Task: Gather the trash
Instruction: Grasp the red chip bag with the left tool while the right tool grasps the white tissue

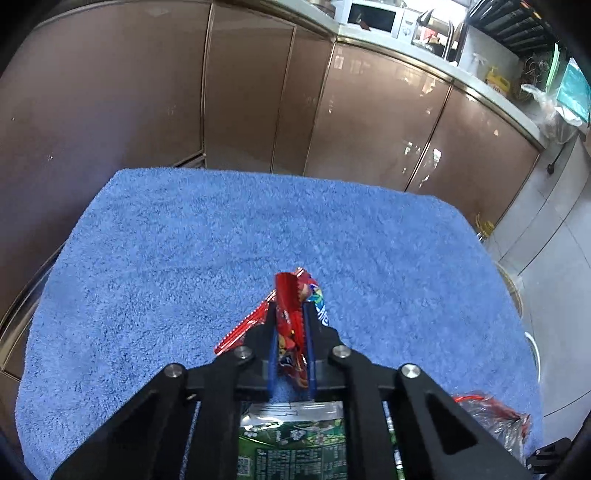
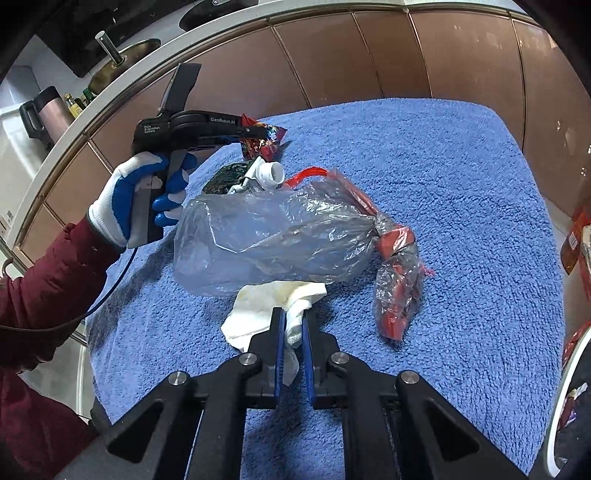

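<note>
My left gripper (image 1: 291, 306) is shut on a red snack wrapper (image 1: 291, 325) and holds it above the blue towel (image 1: 184, 258). In the right wrist view the left gripper (image 2: 258, 133) holds the wrapper (image 2: 264, 142) at the towel's far left. My right gripper (image 2: 293, 317) is shut on a crumpled white tissue (image 2: 258, 306). Just beyond it lies a clear plastic bag (image 2: 273, 236) with red trash (image 2: 397, 295) in its tied end. A green packet (image 2: 225, 177) and a white tube (image 2: 267, 173) lie past the bag.
Brown cabinet doors (image 1: 258, 92) stand behind the towel-covered table. A counter with a microwave (image 1: 373, 18) runs above them. A white-rimmed bin (image 2: 565, 387) stands at the right edge of the right wrist view. The green packet (image 1: 291, 443) lies under my left gripper.
</note>
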`<state>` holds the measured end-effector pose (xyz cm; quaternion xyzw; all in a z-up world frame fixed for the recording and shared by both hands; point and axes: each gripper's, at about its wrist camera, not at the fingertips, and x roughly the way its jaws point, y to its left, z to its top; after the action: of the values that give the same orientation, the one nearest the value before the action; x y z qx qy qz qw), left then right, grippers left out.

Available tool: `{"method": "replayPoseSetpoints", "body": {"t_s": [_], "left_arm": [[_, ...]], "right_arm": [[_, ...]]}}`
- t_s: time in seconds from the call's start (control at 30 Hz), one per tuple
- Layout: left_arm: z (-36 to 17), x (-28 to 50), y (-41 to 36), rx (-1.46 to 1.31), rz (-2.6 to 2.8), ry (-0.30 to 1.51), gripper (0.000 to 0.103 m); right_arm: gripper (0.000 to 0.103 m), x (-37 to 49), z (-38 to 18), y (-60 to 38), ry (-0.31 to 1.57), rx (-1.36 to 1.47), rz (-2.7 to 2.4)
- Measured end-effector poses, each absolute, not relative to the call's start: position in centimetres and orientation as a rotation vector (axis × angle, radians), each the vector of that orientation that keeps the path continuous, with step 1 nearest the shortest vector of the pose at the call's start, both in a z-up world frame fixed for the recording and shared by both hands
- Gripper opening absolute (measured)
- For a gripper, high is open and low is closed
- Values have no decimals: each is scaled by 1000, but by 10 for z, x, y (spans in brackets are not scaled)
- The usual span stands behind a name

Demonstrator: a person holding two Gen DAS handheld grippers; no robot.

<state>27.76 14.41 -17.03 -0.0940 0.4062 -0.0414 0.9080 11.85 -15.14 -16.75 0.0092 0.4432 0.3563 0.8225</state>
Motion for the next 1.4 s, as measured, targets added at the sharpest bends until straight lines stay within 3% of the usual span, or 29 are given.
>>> {"method": "replayPoseSetpoints", "body": {"t_s": [0.6,1.4], "left_arm": [[-96,195,146,-184,-107,713,9],[-57,30,162,-168,-134,567,9]], "right_arm": [[8,64,-127,-168,843,14,690],[8,-18,-57,-193,618,-1,568]]}}
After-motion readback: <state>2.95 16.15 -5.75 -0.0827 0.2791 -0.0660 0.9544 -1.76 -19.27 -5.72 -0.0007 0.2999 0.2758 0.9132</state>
